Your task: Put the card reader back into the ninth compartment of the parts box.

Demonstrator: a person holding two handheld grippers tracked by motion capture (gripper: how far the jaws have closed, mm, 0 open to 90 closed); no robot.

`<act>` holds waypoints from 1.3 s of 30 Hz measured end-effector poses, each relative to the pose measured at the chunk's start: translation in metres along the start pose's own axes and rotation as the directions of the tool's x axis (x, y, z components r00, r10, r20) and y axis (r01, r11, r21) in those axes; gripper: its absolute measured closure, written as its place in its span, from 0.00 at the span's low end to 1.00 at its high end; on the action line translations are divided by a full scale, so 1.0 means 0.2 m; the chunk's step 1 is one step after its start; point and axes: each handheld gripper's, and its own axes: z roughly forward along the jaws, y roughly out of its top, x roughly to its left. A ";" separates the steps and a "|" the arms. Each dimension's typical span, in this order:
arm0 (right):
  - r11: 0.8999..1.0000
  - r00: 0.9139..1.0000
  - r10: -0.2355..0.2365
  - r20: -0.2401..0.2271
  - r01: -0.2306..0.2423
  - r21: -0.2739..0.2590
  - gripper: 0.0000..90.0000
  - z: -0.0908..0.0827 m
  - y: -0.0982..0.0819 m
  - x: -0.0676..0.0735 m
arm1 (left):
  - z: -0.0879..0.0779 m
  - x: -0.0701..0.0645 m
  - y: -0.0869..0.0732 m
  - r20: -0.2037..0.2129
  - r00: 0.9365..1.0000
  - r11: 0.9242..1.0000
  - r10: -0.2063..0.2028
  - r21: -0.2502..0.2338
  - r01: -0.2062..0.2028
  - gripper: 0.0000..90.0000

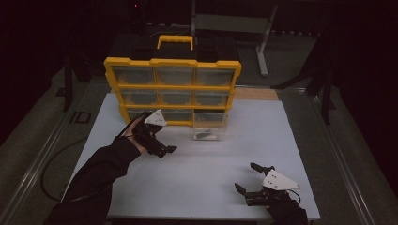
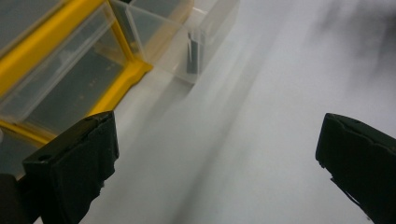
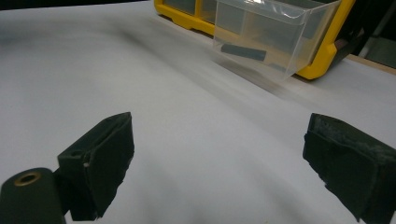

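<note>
A yellow plastic organizer (image 1: pixel 172 89) with a yellow carry handle stands upright at the far side of the white, matte desk (image 1: pixel 202 187). It has three rows of three clear plastic drawers set in a yellow frame. One clear drawer (image 1: pixel 210 126), box-shaped with thin see-through walls, has been pulled out of the bottom right slot and sits on the desk just in front of the organizer. Inside it lies a small dark, flat, oblong piece (image 1: pixel 205 136).

Your left gripper (image 1: pixel 165 149) hovers near the bottom left of the organizer, to the left of the pulled-out drawer and apart from it. In the left gripper view its black, blocky fingers (image 2: pixel 74 163) stand wide apart with nothing between them, and the drawer (image 2: pixel 196 42) lies ahead, close to the yellow frame.

Your right gripper (image 1: pixel 253 177) is low at the near right of the desk, well apart from the drawer. In the right gripper view its rough black fingers (image 3: pixel 100 158) are also spread wide and hold nothing, with bare desk between them and the drawer (image 3: pixel 271 35) farther ahead.

No brand or lettering can be read on the organizer.
</note>
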 end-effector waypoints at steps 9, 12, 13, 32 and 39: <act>1.000 1.000 -0.001 0.001 0.001 -0.002 0.10 0.00 0.00 0.00 | -0.02 -0.04 -0.15 -0.008 1.000 1.000 -0.008 0.004 0.008 0.00; 1.000 1.000 -0.002 0.002 0.002 -0.003 0.10 0.00 0.00 0.00 | -0.02 -0.05 -0.21 -0.013 1.000 1.000 -0.017 -0.005 0.017 0.00; 1.000 1.000 -0.002 0.002 0.002 -0.002 0.10 0.00 0.00 0.00 | -0.02 -0.05 -0.22 -0.012 1.000 1.000 -0.022 -0.008 0.022 0.00; 1.000 1.000 -0.004 0.001 0.004 0.000 0.10 0.01 0.00 0.00 | -0.03 -0.13 -0.55 -0.045 0.995 0.995 -0.092 -0.041 0.091 0.00; 1.000 1.000 -0.006 0.002 0.006 0.003 0.10 0.01 0.00 0.01 | -0.06 -0.16 -0.63 -0.051 0.992 0.991 -0.119 -0.073 0.115 0.00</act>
